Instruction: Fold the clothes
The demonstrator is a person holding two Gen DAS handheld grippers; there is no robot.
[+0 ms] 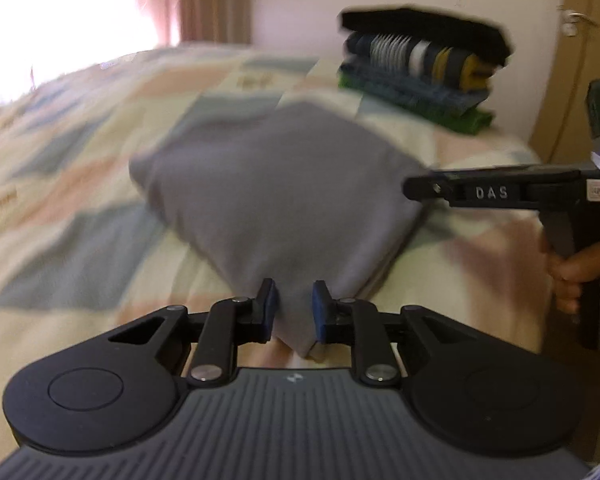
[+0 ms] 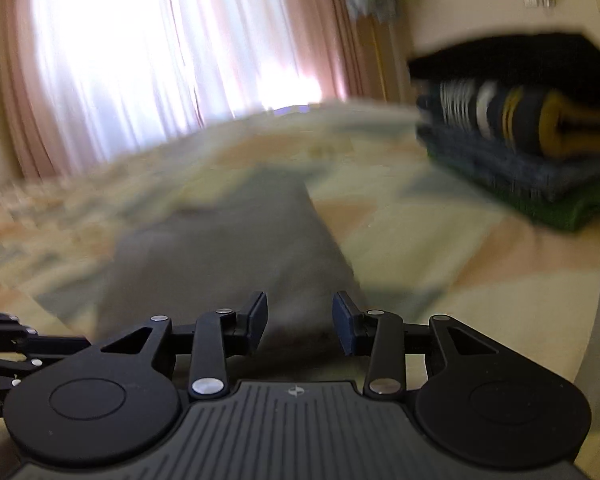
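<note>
Left wrist view: a folded grey garment [image 1: 276, 188] lies on a patchwork bedspread [image 1: 68, 160], 1 corner of it caught by the left gripper [image 1: 294, 310].

That near corner hangs down between the 2 blue pads [image 1: 321, 312], which stand close together with the cloth filling the gap and look pressed on it, though the picture is blurred. The right gripper [image 1: 416, 186] reaches in from the right edge, its black tip at the garment's far right edge; a hand [image 1: 572, 276] holds its handle. In the right wrist view its fingers [image 2: 260, 320] stand clearly apart over the grey cloth, which runs under and between them; whether it touches them I cannot tell. A stack of folded clothes [image 1: 420, 68], black on top and green at the bottom, sits further back on the bed near the wall, well apart from the garment. A bright curtained window [image 2: 140, 60] is behind the bed.
</note>
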